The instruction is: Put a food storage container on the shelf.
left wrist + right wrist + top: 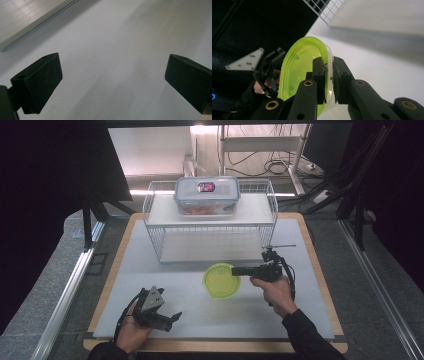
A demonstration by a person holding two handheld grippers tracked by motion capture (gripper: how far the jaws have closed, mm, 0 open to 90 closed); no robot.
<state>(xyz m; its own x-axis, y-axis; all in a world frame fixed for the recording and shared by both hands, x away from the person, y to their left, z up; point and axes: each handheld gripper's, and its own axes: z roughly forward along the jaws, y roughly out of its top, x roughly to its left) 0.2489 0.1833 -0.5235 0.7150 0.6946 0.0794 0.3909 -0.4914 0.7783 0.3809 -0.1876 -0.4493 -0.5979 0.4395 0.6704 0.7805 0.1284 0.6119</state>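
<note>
A round green-lidded clear container (221, 280) hangs just above the white mat in front of the wire rack. My right gripper (239, 270) points left and is shut on the container's right rim. In the right gripper view the two jaws pinch the clear wall and green lid (299, 67) between them. My left gripper (172, 318) rests low near the mat's front left, open with nothing between its pads (40, 82); under it lies bare white mat (112, 50).
A white wire rack (210, 227) stands at the back of the mat (300, 315). On its top shelf sits a clear lidded food box (206, 195) with red contents. The wooden table edge (325, 285) frames the mat.
</note>
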